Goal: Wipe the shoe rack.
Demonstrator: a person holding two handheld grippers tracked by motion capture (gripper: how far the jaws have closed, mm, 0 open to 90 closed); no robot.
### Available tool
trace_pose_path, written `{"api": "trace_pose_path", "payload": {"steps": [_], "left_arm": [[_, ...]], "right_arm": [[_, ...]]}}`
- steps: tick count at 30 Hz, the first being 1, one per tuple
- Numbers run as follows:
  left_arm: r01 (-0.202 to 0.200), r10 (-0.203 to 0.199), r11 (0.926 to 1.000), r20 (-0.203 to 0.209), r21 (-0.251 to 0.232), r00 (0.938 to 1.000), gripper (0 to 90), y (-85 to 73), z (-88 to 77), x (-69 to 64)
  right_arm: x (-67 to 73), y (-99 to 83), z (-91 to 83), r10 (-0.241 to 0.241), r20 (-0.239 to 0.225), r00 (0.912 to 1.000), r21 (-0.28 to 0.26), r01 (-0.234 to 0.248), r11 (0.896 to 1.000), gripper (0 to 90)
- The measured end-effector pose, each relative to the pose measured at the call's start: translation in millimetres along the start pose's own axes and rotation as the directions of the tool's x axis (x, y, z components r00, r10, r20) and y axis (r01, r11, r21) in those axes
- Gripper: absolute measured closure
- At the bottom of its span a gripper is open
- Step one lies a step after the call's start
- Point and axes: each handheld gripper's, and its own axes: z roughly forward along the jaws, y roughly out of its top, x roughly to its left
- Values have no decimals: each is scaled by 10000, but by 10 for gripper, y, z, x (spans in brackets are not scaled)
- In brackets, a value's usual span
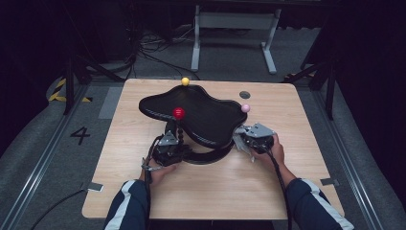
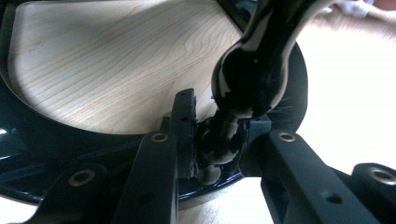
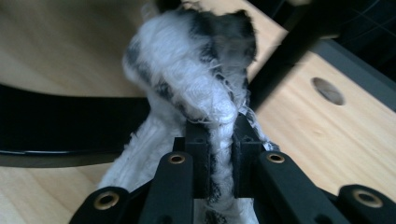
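Wiping step, I judge. My left gripper (image 2: 217, 149) clamps black post (image 2: 250, 70) under tray (image 1: 201, 115), steadying it. My right gripper (image 3: 219, 154) pinches white cloth (image 3: 187, 79) at tray's right edge. Next: sweep cloth across tray surface, I keep post firm.

black stand (image 1: 201, 120) mid-table, bare front strip (image 1: 215, 191)

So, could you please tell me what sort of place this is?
Probably a lab or recording studio: a lone wooden table stands on grey carpet marked with a floor number, cables trail across the floor, and dark surroundings ring the space.
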Motion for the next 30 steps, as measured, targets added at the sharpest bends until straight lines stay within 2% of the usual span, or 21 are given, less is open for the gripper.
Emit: {"api": "trace_pose_path", "payload": {"steps": [3,4,6,10,12,13,15,16,17,21,26,27,28,29,30], "left_arm": [[10,-10,10000,9,-1,10000,733,0,1,-1],[0,0,10000,18,-7,10000,732,0,3,-3],[-11,11,10000,33,-55,10000,732,2,11,-2],[56,-56,10000,-18,-32,10000,729,0,10,-14],[84,-84,9999,14,-55,10000,732,2,13,-11],[80,-80,10000,-17,-58,10000,732,1,16,-18],[67,-67,10000,-16,5,10000,732,2,11,-25],[33,-33,10000,-13,-14,10000,732,2,13,-22],[-177,177,9998,-106,27,9998,731,7,7,-11],[-188,188,9998,-99,35,9998,726,7,7,-13],[-240,241,9997,-74,9,9997,721,6,9,-13],[7,-7,10000,56,23,10000,724,1,11,-32],[7,-7,10000,56,23,10000,725,1,11,-32],[-136,135,9999,113,17,9998,726,3,17,-32],[-136,135,9999,113,17,9998,728,3,17,-32]], "right_arm": [[68,7,51,-99,-245,9997,155,102,9998,807],[150,40,56,-481,-204,9986,192,485,9986,807],[194,65,45,-459,-447,9979,85,463,9989,808],[322,118,41,-925,-774,9927,-102,920,9957,810],[373,134,35,-973,-923,9910,-184,960,9952,810],[416,155,32,-1159,-1072,9875,-224,1141,9932,810],[492,185,18,-1247,-1391,9824,-369,1207,9920,809],[523,196,14,-1279,-1526,9800,-431,1227,9915,809],[553,206,7,-1250,-1723,9771,-521,1177,9917,809],[701,255,-19,-1393,-2315,9628,-790,1241,9891,806],[735,266,-24,-1520,-2394,9589,-838,1355,9872,805],[713,257,-20,-1405,-2404,9605,-834,1237,9888,804],[713,257,-20,-1405,-2404,9605,-834,1237,9888,804],[682,246,-12,-1473,-2118,9661,-760,1340,9881,804],[682,246,-12,-1473,-2118,9661,-760,1340,9881,804]]}}
